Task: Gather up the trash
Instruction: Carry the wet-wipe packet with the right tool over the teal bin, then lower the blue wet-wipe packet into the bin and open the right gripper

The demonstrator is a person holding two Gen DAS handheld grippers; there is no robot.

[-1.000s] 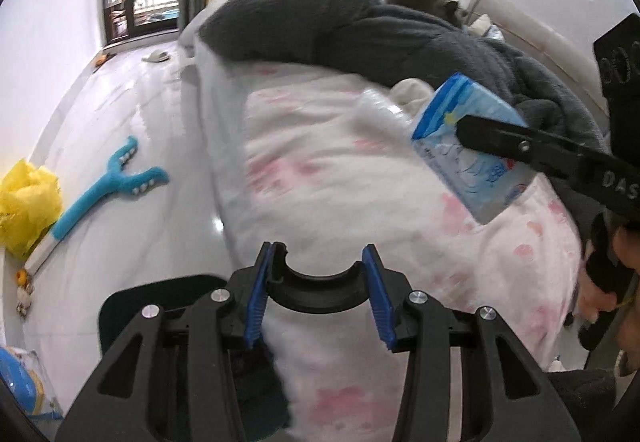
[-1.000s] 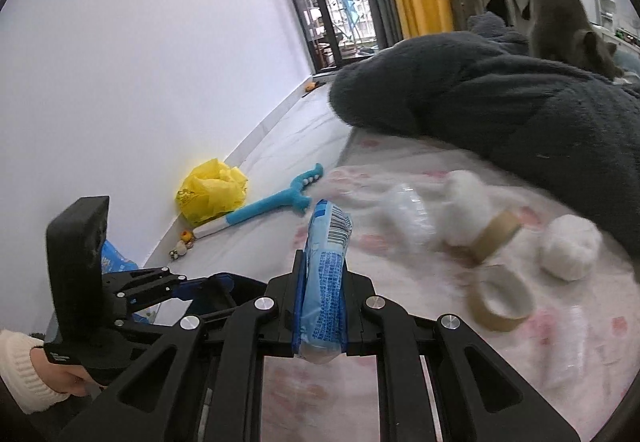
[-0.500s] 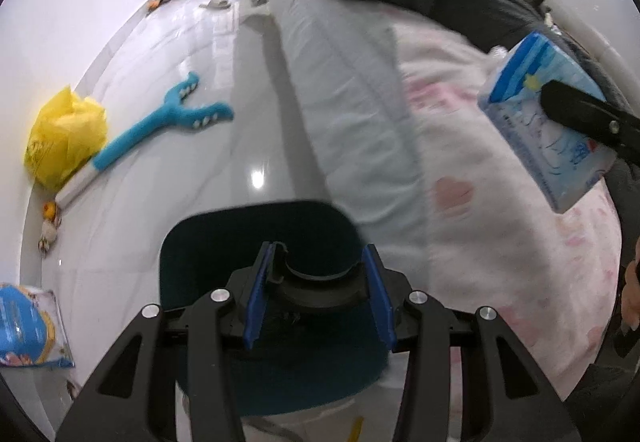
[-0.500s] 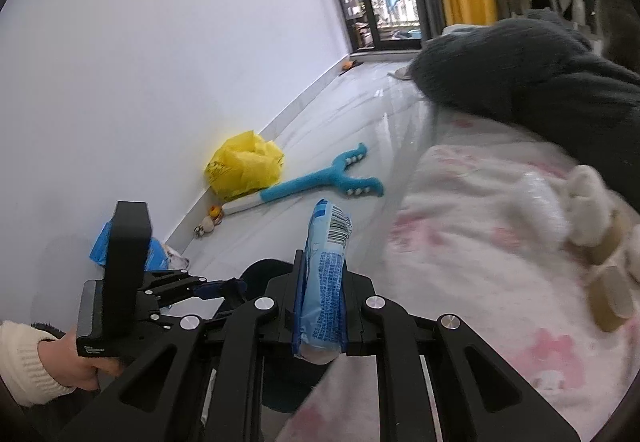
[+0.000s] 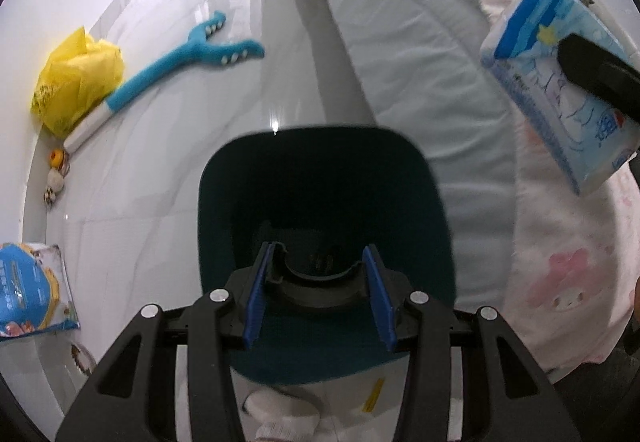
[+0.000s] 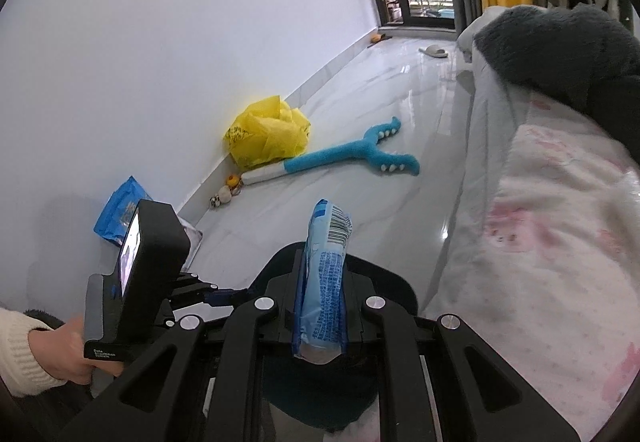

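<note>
A: Right wrist view: the right gripper (image 6: 320,306) is clenched on a blue and white tissue pack (image 6: 323,282), pinched flat between the two fingers. The pack's long axis runs along the fingers; its barcode end points away from the camera toward the floor (image 6: 360,114), and its near end sticks out behind the pads.

B: Where is it relative to the bin?

A: Over the near part of the dark teal bin (image 6: 384,282), whose rim shows on both sides of the pack. Left wrist view shows the same pack (image 5: 560,82) at upper right, held in the air beside the edge of the bed (image 5: 420,62), tilted, with its broad face toward that camera.

B: Left tool?

A: The left gripper (image 5: 320,290) is partly spread with nothing between its blue pads (image 5: 256,294). It points steeply down into the bin's mouth (image 5: 320,178).

B: Clearance?

A: The bin stands on the floor close against the bed's side. To its left the floor is bare up to the wall, where a yellow bag (image 5: 76,78), a blue plush toy (image 5: 188,54), small balls (image 5: 54,182) and a blue packet (image 5: 28,290) lie. In the right wrist view a hand (image 6: 68,354) in a cream sleeve holds the left tool's handle, left of the bin.
</note>
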